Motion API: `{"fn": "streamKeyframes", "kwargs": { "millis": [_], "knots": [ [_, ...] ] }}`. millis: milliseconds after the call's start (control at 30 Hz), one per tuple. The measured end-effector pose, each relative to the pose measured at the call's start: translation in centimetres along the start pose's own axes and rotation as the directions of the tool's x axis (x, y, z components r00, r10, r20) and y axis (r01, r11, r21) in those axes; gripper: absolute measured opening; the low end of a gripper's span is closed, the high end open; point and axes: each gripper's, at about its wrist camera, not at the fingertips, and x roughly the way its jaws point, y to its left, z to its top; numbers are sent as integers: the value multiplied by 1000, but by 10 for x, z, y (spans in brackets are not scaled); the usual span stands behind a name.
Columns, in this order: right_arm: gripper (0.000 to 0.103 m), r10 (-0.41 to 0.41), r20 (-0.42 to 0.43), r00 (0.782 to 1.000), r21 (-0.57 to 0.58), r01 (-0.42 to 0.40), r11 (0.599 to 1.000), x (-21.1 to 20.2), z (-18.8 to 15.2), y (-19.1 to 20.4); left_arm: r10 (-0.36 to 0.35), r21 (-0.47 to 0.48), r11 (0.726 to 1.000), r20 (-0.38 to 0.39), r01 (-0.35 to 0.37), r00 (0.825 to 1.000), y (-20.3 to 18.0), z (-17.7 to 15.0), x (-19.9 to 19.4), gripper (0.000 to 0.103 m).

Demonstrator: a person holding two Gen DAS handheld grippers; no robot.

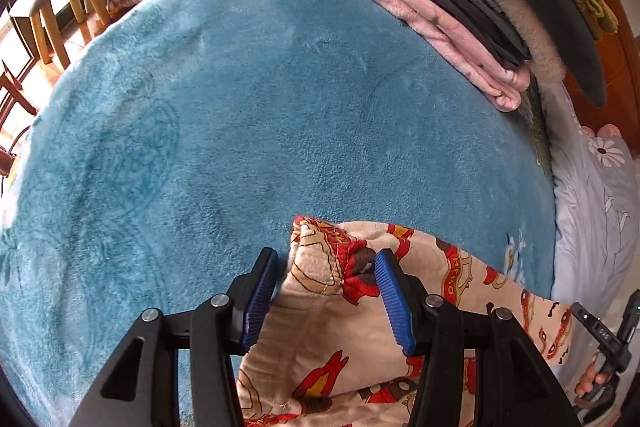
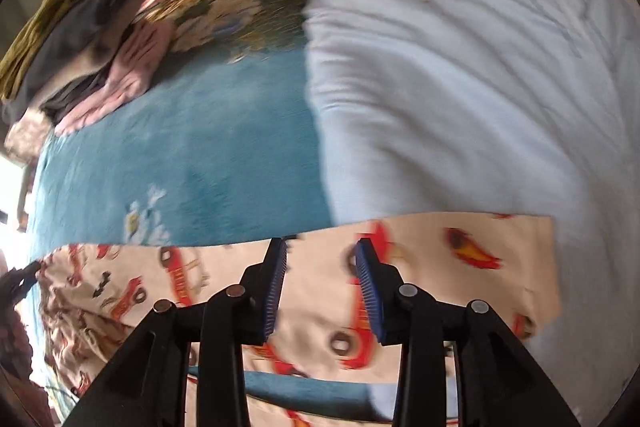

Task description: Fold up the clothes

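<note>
A cream garment [image 1: 360, 355] printed with red cars lies on the blue fleece blanket [image 1: 248, 115]. In the left wrist view my left gripper [image 1: 328, 267] is open, its blue pads on either side of a bunched fold of that garment, not closed on it. In the right wrist view, which is blurred by motion, the same garment [image 2: 440, 267] lies flat across the bottom. My right gripper [image 2: 324, 255] is open just above it. The right gripper also shows at the lower right of the left wrist view [image 1: 600, 331], held in a hand.
A stack of folded clothes [image 1: 460, 11] in pink, dark grey, tan and olive sits at the far right of the blanket. A pale blue quilt [image 2: 460, 67] lies to the right. A wooden chair [image 1: 52, 11] stands beyond the bed's left edge.
</note>
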Motion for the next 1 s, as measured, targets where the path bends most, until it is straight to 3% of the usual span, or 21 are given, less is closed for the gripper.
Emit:
{"fn": "streamKeyframes", "kwargs": {
  "millis": [200,333,433,600,700,800,833,1000],
  "knots": [
    [37,102,-122,987,-236,-129,963,61,2,109,-5,20,1000,-24,6,1000,-5,2,12,58],
    [40,99,-177,979,-382,-161,910,85,-3,153,-8,11,1000,-10,8,1000,-7,3,14,58],
    [42,69,-169,983,-465,-142,874,94,-6,170,-15,2,1000,9,15,1000,-6,3,14,56],
    [42,45,-171,984,-484,-124,866,106,-10,176,-19,-3,1000,14,19,1000,-4,2,13,55],
    [42,54,-179,982,-486,-136,863,104,-14,176,-8,-9,1000,16,8,1000,-1,4,12,48],
    [21,71,-206,976,-482,-165,860,104,-16,176,-15,-17,1000,21,15,1000,2,4,11,36],
    [8,62,-205,977,-496,-159,854,103,-17,177,-22,-21,1000,23,22,999,3,4,10,33],
    [3,19,-171,985,-553,-112,826,96,-17,186,-66,-26,997,42,67,997,4,11,5,25]
  ]
}}
